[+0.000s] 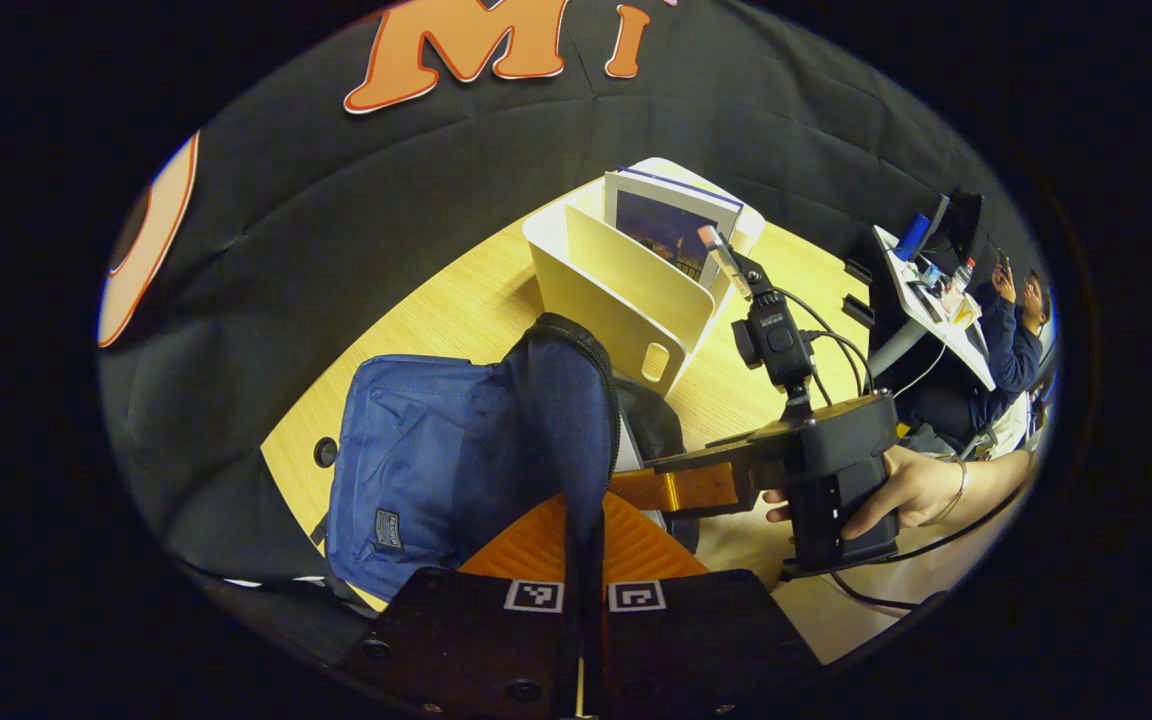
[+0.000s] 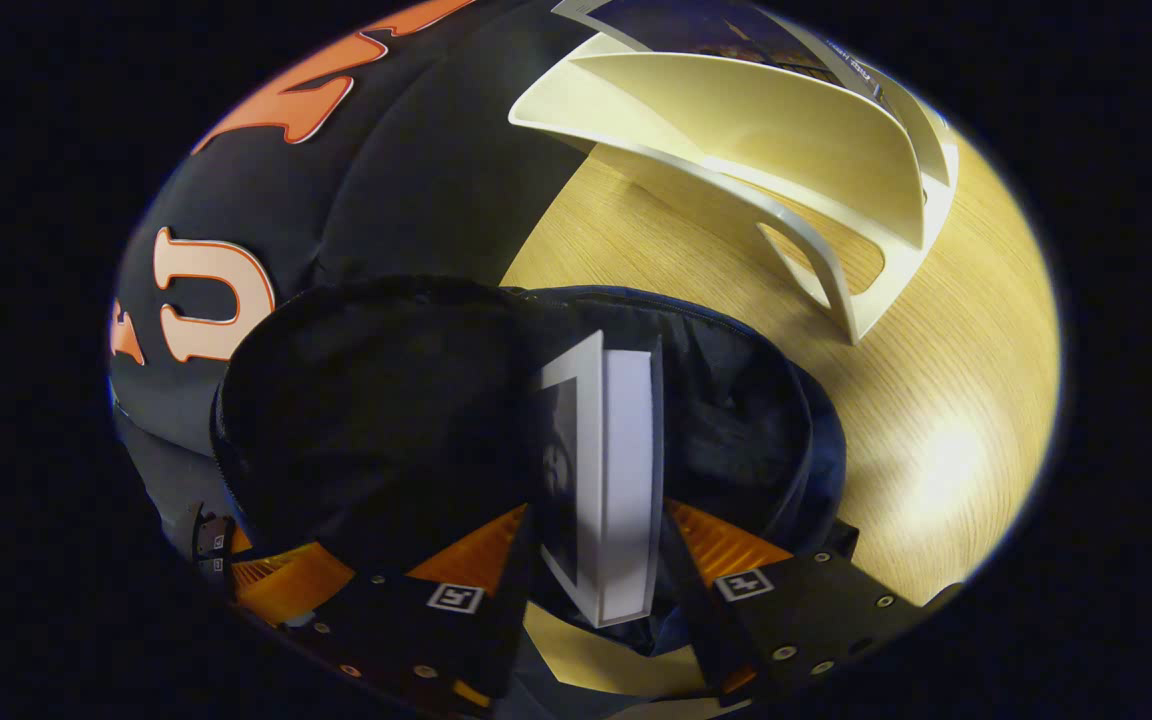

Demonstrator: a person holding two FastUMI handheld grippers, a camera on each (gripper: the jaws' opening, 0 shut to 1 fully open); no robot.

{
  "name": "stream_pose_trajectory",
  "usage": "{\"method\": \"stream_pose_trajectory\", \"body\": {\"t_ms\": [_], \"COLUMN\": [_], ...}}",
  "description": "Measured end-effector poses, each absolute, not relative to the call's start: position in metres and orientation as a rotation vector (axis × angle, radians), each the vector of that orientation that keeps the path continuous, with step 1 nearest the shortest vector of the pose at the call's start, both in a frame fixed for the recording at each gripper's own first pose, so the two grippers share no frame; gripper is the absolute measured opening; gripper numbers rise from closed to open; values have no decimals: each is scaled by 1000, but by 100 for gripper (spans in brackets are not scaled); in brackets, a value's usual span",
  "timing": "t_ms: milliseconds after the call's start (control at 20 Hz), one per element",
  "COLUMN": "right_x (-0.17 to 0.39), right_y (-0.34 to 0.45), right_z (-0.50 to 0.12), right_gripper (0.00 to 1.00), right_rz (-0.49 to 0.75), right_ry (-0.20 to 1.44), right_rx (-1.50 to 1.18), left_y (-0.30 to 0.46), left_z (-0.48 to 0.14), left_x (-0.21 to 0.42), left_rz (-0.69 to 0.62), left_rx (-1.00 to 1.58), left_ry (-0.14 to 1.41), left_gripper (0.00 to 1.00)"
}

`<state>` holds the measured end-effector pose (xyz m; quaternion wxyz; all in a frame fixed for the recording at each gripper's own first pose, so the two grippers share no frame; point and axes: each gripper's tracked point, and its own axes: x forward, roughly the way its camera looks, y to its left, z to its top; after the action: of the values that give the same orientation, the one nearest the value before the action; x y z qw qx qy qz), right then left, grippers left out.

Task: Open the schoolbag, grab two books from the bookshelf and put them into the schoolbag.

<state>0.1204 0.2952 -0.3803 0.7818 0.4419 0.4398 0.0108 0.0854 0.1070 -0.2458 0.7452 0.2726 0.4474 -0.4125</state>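
Blue canvas schoolbag (image 1: 436, 460) lay on the wood worktop (image 1: 476, 300), mouth unzipped; my left tongs (image 1: 584, 545) had pinched the dark rim of the opening, closed on the fabric edge and holding it lifted so the mouth gaped. In the right gripper view my right tongs (image 2: 601, 545) were clamped on a white book (image 2: 616, 470), one finger on each face, the book standing on edge and part way down inside the dark bag interior (image 2: 386, 400). In the left gripper view I could see that right unit (image 1: 826, 470) off to the side with a hand (image 1: 921, 485) around its body, its fingers reaching in behind the raised flap. Cream bookshelf (image 1: 616, 290) stood on the worktop just beyond the bag, one book (image 1: 671, 225) upright in its rear slot and the front slot looking bare. My read: the step in hand was putting a book into the bag, probably the first of the two, though I could not tell whether another already sat inside the dark interior. Next move called for lowering the book deeper, then spreading the right tongs to drop it, with the left holding the rim up so the flap would not fold over the opening. After that, the right would need to go to the shelf for the remaining book.
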Motion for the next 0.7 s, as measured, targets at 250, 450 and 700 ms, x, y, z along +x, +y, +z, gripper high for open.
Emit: {"method": "stream_pose_trajectory", "body": {"t_ms": [250,450,700], "right_x": [109,98,91], "right_y": [288,266,207], "right_z": [-364,-335,-273], "right_gripper": [97,97,96], "right_rz": [37,59,63], "right_ry": [949,914,841], "right_rx": [948,892,719], "left_y": [105,106,104], "left_z": [-248,-253,-259], "left_x": [87,86,81], "left_rz": [-906,-906,-923], "left_rx": [587,563,548], "left_ry": [988,1005,1011], "left_gripper": [2,2,2]}}
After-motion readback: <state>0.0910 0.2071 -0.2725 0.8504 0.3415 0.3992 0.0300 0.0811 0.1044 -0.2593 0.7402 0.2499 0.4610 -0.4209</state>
